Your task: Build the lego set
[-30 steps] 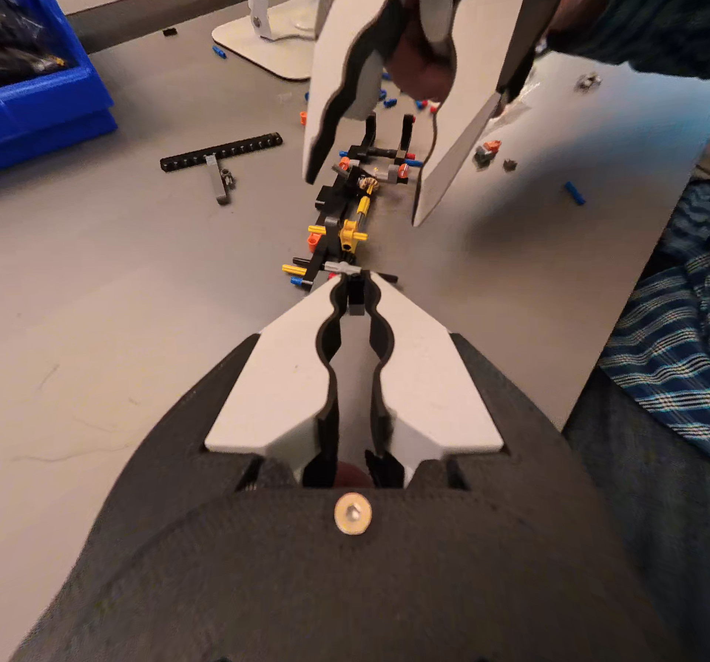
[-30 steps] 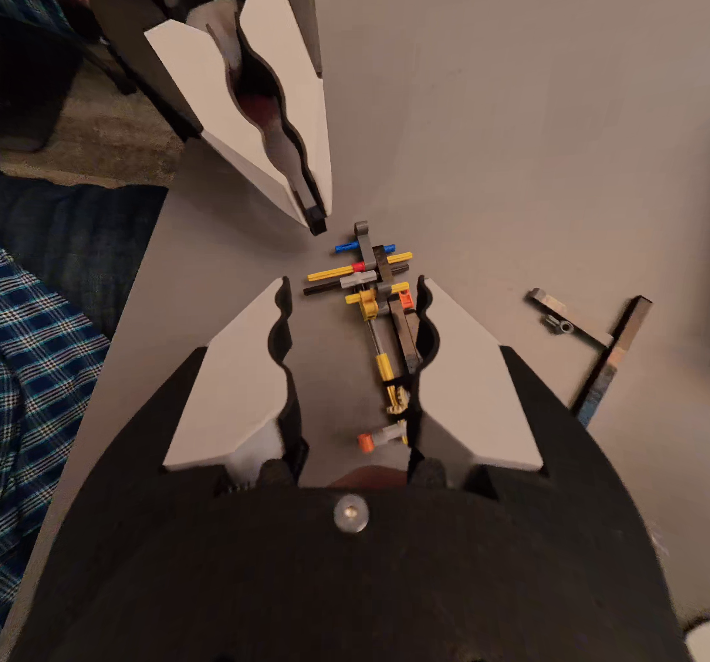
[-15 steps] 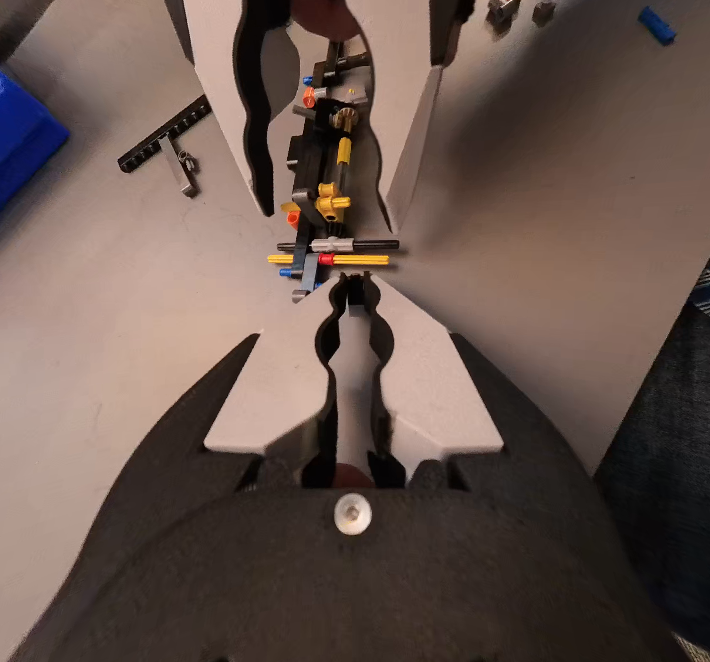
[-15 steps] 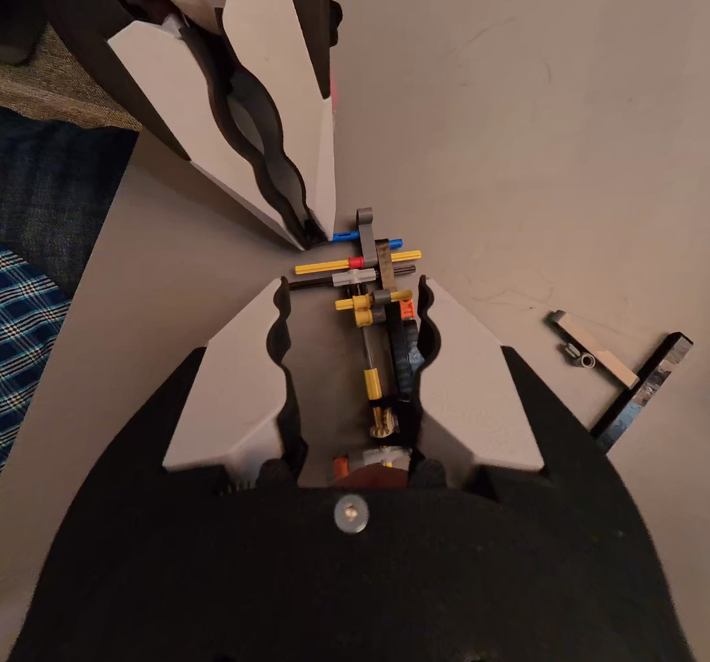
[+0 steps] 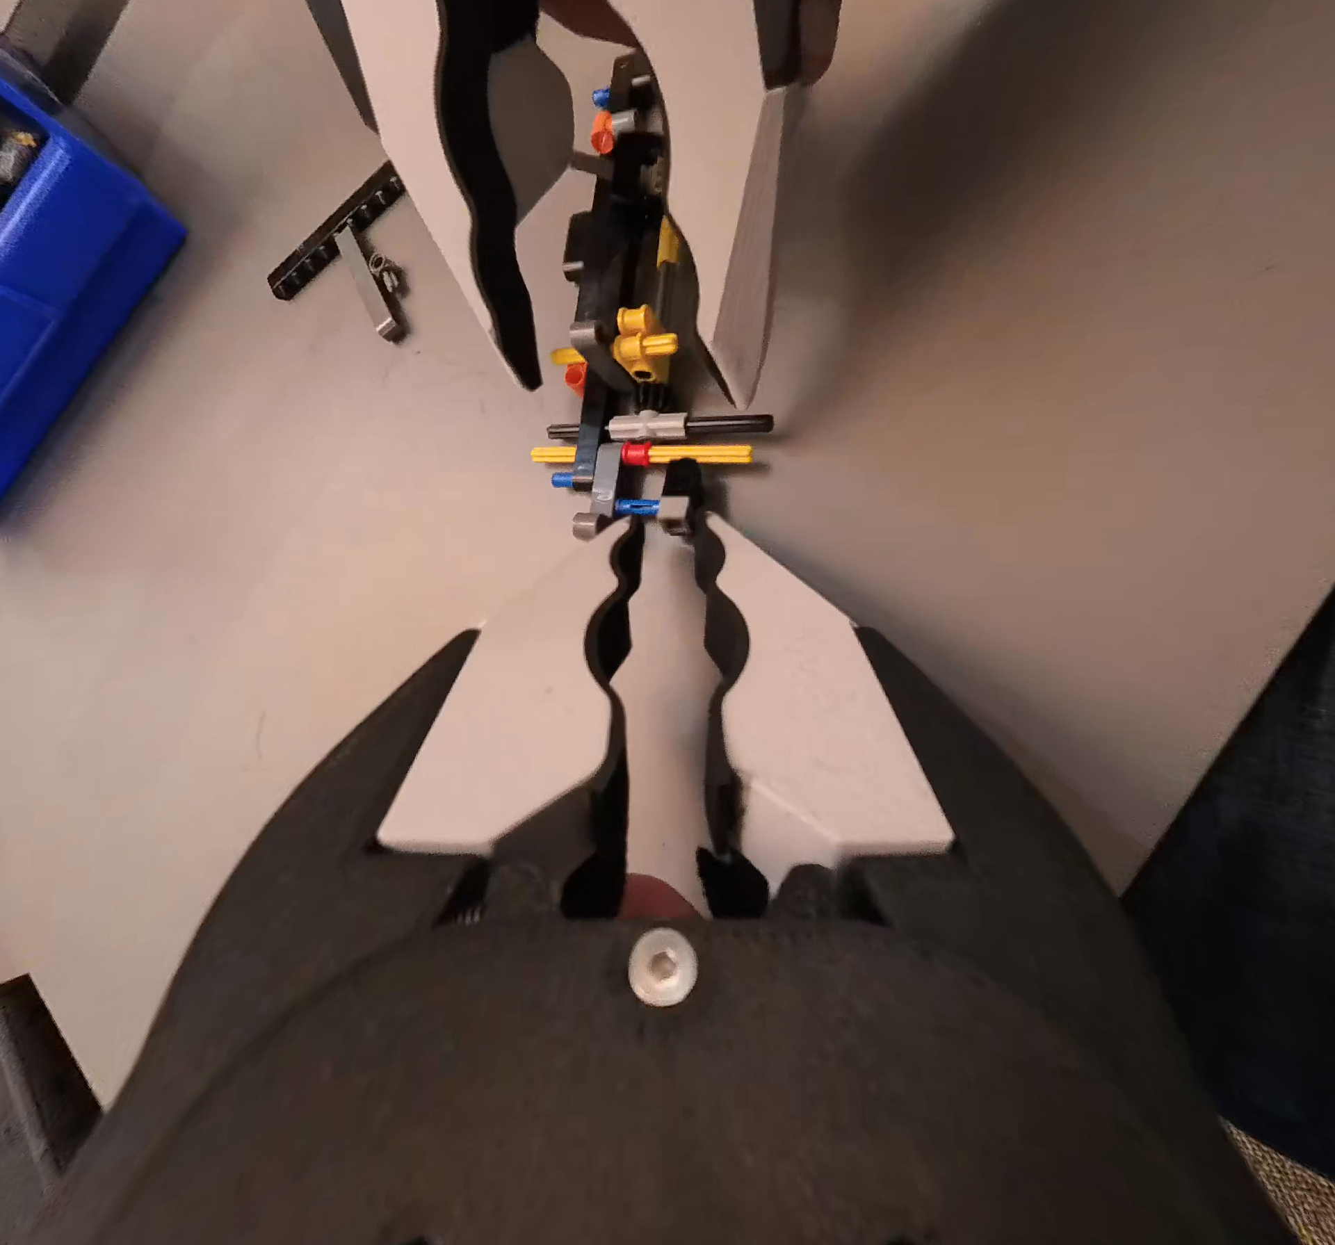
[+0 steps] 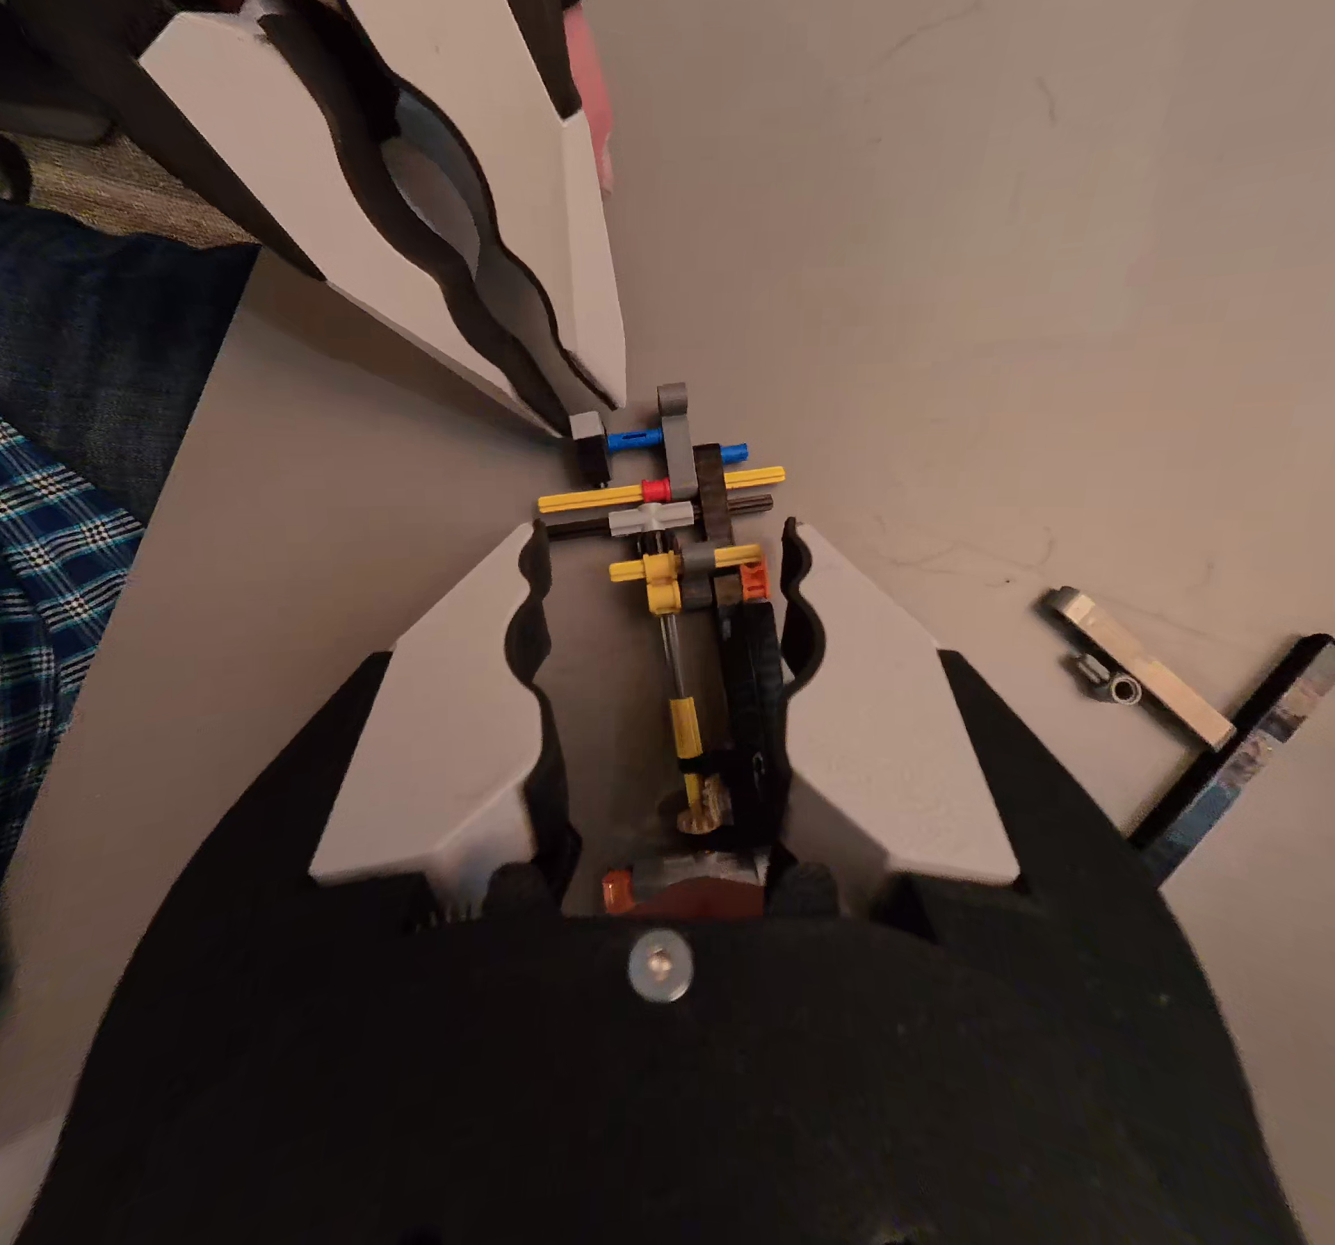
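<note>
Lego assembly (image 6: 693,560) lies on the grey table (image 6: 1011,271), straddled by the right gripper (image 6: 661,539) with jaws apart. The left gripper (image 5: 668,524) pinches a small black-and-grey connector (image 5: 679,499) (held at its fingertips) beside the blue pin (image 6: 636,440). Fitting appears underway; pressing it on needs careful alignment.

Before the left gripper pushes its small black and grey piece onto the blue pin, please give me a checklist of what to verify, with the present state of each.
1. Small black and grey piece held at the left gripper tips: ok.
2. Piece meets the blue pin of the long lego assembly: ok, touching.
3. Piece fully seated on pin: cannot tell.
4. Right gripper clamps the assembly: not ok, open around it.
5. Assembly lies flat on the grey table: ok.
</note>
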A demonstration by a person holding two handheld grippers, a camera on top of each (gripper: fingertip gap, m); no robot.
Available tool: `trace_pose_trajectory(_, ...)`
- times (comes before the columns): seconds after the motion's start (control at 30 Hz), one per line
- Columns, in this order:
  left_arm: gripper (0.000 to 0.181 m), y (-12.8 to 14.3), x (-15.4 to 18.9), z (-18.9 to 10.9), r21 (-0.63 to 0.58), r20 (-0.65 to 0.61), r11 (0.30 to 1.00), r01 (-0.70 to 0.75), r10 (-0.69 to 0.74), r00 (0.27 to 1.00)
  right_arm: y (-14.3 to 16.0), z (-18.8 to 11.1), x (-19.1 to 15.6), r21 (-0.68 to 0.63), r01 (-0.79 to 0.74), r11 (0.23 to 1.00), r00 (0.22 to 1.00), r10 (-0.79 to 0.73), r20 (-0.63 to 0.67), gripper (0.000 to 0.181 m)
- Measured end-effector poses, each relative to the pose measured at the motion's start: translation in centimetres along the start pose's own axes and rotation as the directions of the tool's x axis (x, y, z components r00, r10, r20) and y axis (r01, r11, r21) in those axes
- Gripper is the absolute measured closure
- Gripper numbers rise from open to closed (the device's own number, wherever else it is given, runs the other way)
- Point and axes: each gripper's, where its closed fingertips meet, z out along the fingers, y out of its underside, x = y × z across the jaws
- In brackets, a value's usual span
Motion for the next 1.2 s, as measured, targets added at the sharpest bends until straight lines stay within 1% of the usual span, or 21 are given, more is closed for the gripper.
trace_pose_trajectory(0.03, 0.171, -0.1, 0.0, 0.1, 0.004, -0.006, 1.0, 0.002, -0.002, 1.0, 0.0, 0.1, 0.0, -0.002, 0.001, 1.0, 1.0, -0.001, 0.007, 0.118)
trace_pose_trajectory(0.13, 0.172, -0.6, -0.1, 0.0, 0.016, -0.01, 1.0, 0.012, -0.012, 1.0, 0.1, 0.3, 0.0, -0.006, 0.003, 1.0, 1.0, -0.002, 0.019, 0.119)
trace_pose_trajectory(0.23, 0.166, -1.3, 0.0, -0.1, 0.027, -0.021, 1.0, -0.002, 0.003, 1.0, 0.0, 0.4, -0.2, 0.0, 0.001, 1.0, 1.0, -0.001, 0.03, 0.119)
trace_pose_trajectory(0.3, 0.168, -1.8, 0.0, -0.1, 0.034, -0.022, 0.999, -0.018, 0.019, 1.0, 0.0, 0.4, -0.1, 0.0, 0.002, 1.0, 0.999, -0.002, 0.032, 0.119)
trace_pose_trajectory(0.37, 0.17, -1.4, -0.1, 0.3, -0.001, -0.024, 0.999, -0.045, 0.044, 0.999, 0.0, 0.4, -0.1, 0.003, -0.001, 1.0, 0.999, 0.001, 0.035, 0.12)
trace_pose_trajectory(0.4, 0.176, -1.1, 0.0, 0.4, -0.018, -0.028, 0.998, -0.053, 0.053, 0.998, 0.0, 0.5, -0.1, 0.003, -0.003, 1.0, 0.999, 0.002, 0.036, 0.12)
trace_pose_trajectory(0.5, 0.181, -0.6, -0.1, 0.2, -0.01, -0.016, 0.999, -0.037, 0.037, 0.999, 0.1, 0.5, -0.1, 0.007, -0.01, 1.0, 0.999, 0.01, 0.039, 0.121)
trace_pose_trajectory(0.67, 0.181, 0.5, -0.5, -0.7, 0.055, 0.025, 0.997, 0.045, -0.047, 0.999, 0.2, 0.6, -0.2, 0.009, -0.011, 1.0, 0.999, 0.011, 0.045, 0.121)
trace_pose_trajectory(0.73, 0.176, 0.7, -0.3, -1.0, 0.075, 0.008, 0.994, 0.075, -0.076, 0.997, 0.1, 0.6, -0.2, 0.011, -0.011, 1.0, 0.999, 0.01, 0.044, 0.121)
trace_pose_trajectory(0.8, 0.172, 0.7, -0.1, -1.5, 0.08, -0.011, 0.994, 0.073, -0.072, 0.997, 0.0, 0.4, -0.2, 0.014, -0.012, 1.0, 0.999, 0.011, 0.042, 0.121)
trace_pose_trajectory(0.9, 0.165, 0.4, -0.3, -2.0, 0.071, -0.022, 0.997, 0.04, -0.038, 0.999, 0.1, 0.4, -0.2, 0.016, -0.018, 1.0, 0.999, 0.017, 0.044, 0.121)
trace_pose_trajectory(0.97, 0.162, 0.5, -0.3, -1.9, 0.027, -0.047, 0.999, 0.021, -0.02, 0.999, 0.2, 0.4, -0.3, 0.013, -0.018, 1.0, 0.999, 0.018, 0.046, 0.12)
trace_pose_trajectory(1.0, 0.163, 0.7, 0.0, -1.7, -0.008, -0.074, 1.0, -0.003, 0.003, 0.997, 0.2, 0.5, -0.3, 0.01, -0.018, 1.0, 0.999, 0.017, 0.046, 0.12)
trace_pose_trajectory(1.07, 0.17, 1.1, 0.0, -1.3, -0.059, -0.084, 0.996, -0.06, 0.055, 0.995, 0.2, 0.5, -0.3, 0.007, -0.018, 1.0, 0.999, 0.018, 0.047, 0.12)
trace_pose_trajectory(1.13, 0.174, 1.1, 0.3, -1.1, -0.079, -0.11, 0.995, -0.063, 0.054, 0.992, 0.2, 0.5, -0.4, 0.009, -0.02, 1.0, 0.999, 0.019, 0.051, 0.12)
trace_pose_trajectory(1.2, 0.175, 1.1, 0.1, -1.0, -0.075, -0.098, 0.996, -0.053, 0.046, 0.994, 0.1, 0.5, -0.4, 0.01, -0.02, 1.0, 0.998, 0.019, 0.053, 0.12)
